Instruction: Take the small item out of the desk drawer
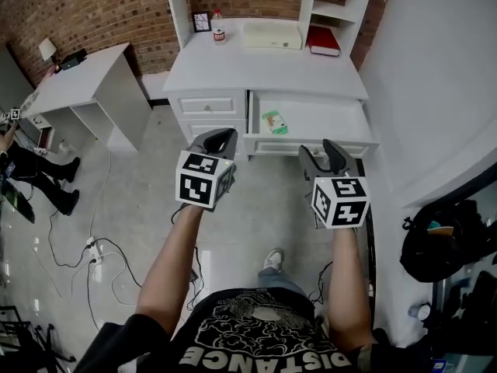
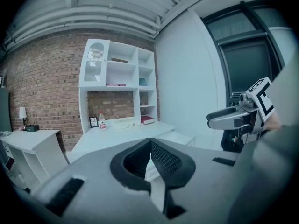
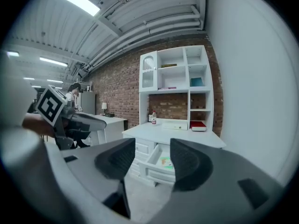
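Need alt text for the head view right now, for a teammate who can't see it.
On the white desk, a drawer stands open with a small green-and-white item lying inside. Short of it, the person holds the left hand-held gripper, jaws together, and the right hand-held gripper, jaws apart, both empty.

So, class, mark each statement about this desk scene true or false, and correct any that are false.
1. The drawer is open. True.
2. The small item lies inside the drawer. True.
3. The right tool grips the small item. False: its jaws stand apart and empty, short of the drawer.
4. The left tool is wide open. False: its jaws are together, holding nothing.
5. A red book lies on the desk. True.
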`<state>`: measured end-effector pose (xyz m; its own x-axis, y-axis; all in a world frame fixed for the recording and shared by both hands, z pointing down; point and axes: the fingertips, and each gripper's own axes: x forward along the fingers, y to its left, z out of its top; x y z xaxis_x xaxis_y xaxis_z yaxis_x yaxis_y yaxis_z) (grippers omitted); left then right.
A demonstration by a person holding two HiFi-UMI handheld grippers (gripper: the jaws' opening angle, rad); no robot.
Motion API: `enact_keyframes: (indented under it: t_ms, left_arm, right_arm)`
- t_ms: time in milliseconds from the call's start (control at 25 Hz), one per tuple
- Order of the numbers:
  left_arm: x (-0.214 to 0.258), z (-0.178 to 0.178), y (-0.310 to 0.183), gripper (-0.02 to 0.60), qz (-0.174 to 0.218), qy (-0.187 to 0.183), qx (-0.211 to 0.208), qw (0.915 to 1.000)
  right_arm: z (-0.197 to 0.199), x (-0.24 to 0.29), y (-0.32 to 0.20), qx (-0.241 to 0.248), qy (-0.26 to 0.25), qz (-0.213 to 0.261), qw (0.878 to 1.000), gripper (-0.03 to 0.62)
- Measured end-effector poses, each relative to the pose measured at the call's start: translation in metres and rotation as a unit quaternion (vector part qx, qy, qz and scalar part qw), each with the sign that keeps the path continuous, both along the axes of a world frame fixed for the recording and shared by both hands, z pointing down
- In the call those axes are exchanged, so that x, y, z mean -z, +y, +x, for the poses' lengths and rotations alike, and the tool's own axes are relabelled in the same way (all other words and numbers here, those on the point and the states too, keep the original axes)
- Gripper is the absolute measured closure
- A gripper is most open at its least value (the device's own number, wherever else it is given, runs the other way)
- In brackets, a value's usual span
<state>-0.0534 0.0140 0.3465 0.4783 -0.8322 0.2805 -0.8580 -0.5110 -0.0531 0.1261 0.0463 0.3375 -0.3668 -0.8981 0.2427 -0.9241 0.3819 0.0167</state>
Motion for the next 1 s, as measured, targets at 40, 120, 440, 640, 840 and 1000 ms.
enact_keyframes:
  t_ms: [40,120,440,640,840,1000]
  left_arm:
    - [0.0,0.002,-0.007,0.572,0.001,-0.001,0.003,1.0]
    - [0.0,0.006,-0.019,0.571,0.0,-0.003,0.009,1.0]
    - [-0.006,0.023,-0.061,0.563,-0.008,-0.006,0.032,0.9994]
    - [-0.014,0.028,-0.082,0.561,-0.014,-0.005,0.048,0.9987]
    - [-0.021,0.031,-0.099,0.572,-0.022,-0.01,0.06,0.9979]
    - [-0.025,0.035,-0.109,0.574,-0.029,-0.01,0.07,0.9971]
  right_arm:
    - [0.001,-0.001,-0.007,0.004,-0.001,-0.001,1.0,0.354]
    - [0.005,-0.003,-0.022,0.013,-0.002,-0.004,1.0,0.334]
    - [0.024,-0.013,-0.072,0.036,-0.003,-0.021,0.999,0.29]
    - [0.028,-0.024,-0.098,0.057,-0.008,-0.039,0.998,0.262]
    - [0.027,-0.035,-0.121,0.081,-0.012,-0.059,0.995,0.241]
    - [0.031,-0.041,-0.135,0.096,-0.012,-0.068,0.993,0.229]
